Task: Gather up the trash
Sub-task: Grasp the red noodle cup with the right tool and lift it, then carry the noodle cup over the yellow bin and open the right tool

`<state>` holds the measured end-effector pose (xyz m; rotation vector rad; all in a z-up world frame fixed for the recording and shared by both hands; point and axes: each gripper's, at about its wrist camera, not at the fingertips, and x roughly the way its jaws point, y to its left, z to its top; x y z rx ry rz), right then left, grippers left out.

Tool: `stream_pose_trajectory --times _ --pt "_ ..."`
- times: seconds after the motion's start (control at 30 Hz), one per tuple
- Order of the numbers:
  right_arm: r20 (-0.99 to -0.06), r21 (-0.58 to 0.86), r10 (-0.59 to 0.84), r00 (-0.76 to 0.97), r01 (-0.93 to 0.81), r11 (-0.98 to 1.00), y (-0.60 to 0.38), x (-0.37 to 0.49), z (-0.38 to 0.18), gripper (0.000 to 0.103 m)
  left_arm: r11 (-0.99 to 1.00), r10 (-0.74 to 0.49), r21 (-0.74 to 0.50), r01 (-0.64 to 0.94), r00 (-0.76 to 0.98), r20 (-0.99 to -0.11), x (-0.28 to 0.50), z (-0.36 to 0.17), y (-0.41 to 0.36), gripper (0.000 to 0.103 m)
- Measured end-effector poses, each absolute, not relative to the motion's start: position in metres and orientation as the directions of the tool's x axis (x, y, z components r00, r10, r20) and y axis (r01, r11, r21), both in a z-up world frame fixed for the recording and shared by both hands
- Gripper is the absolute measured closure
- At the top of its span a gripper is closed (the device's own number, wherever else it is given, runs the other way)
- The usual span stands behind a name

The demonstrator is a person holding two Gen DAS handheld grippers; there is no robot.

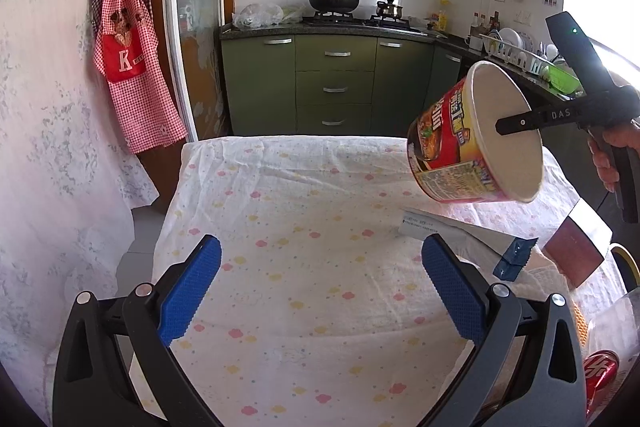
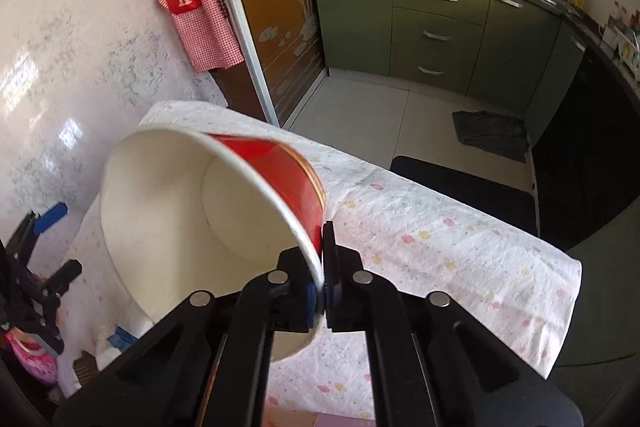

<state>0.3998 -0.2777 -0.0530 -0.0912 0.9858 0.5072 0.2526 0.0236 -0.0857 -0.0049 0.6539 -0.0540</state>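
An empty instant-noodle cup (image 1: 448, 143), red and yellow outside and white inside, hangs tilted in the air above the table's right side. My right gripper (image 2: 322, 267) is shut on the cup (image 2: 180, 219), pinching its rim wall between the pads. In the left wrist view one finger of the right gripper (image 1: 502, 126) reaches into the cup's mouth. My left gripper (image 1: 320, 291) is open over the clothed table with nothing between its blue pads. A white paper slip (image 1: 428, 225), a blue wrapper (image 1: 512, 261) and a brown-and-silver packet (image 1: 576, 247) lie on the table's right part.
The table (image 1: 300, 227) wears a white cloth with pastel dots. A red can (image 1: 600, 373) and a clear container stand at the near right corner. Green kitchen cabinets (image 1: 336, 87) are beyond the table's far edge, and a checked apron (image 1: 128, 59) hangs on the left wall.
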Motion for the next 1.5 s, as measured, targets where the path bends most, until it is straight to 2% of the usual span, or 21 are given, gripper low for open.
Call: stream_pose_trajectory --times 0.3,0.43,0.53,0.7,0.83,1.2,1.33,1.37,1.5 --pt "-0.788 0.283 0.360 0.500 -0.225 0.932 -0.380 0.345 0.015 0.100 0.993 -0.116 -0.083 0.083 0.800 -0.588 0.242 -0.082 0.023 0.004" --pt "-0.771 0.275 0.272 0.575 -0.084 0.958 -0.448 0.291 0.044 0.100 0.993 -0.118 -0.080 0.088 0.801 -0.587 0.237 -0.076 0.020 0.004" --pt "-0.782 0.260 0.180 0.596 0.050 0.964 -0.506 0.246 0.043 0.100 0.993 -0.117 -0.058 0.102 0.811 -0.573 0.229 -0.065 0.015 0.004" --pt "-0.844 0.257 0.094 0.528 0.245 0.935 -0.579 0.179 0.006 0.100 0.989 -0.143 -0.037 0.146 0.831 -0.538 0.205 -0.040 0.005 0.004" --pt "-0.886 0.263 0.085 0.455 0.344 0.901 -0.617 0.145 -0.037 0.099 0.982 -0.177 -0.043 0.182 0.829 -0.531 0.183 -0.026 -0.003 0.004" --pt "-0.963 0.199 0.088 0.255 0.450 0.871 -0.666 0.142 -0.155 0.097 0.975 -0.198 -0.023 0.222 0.810 -0.552 0.125 -0.014 -0.022 0.004" --pt "-0.968 0.210 0.119 0.223 0.448 0.869 -0.672 0.148 -0.184 0.082 0.966 -0.201 0.021 0.257 0.800 -0.566 0.109 -0.011 -0.037 0.004" --pt "-0.968 0.210 0.119 0.220 0.452 0.867 -0.673 0.149 -0.188 0.074 0.960 -0.214 0.027 0.279 0.793 -0.571 0.105 -0.009 -0.043 0.004" --pt "-0.958 0.223 0.114 0.264 0.432 0.874 -0.669 0.145 -0.180 0.071 0.924 -0.290 0.028 0.381 0.747 -0.598 0.106 0.000 -0.069 0.004"
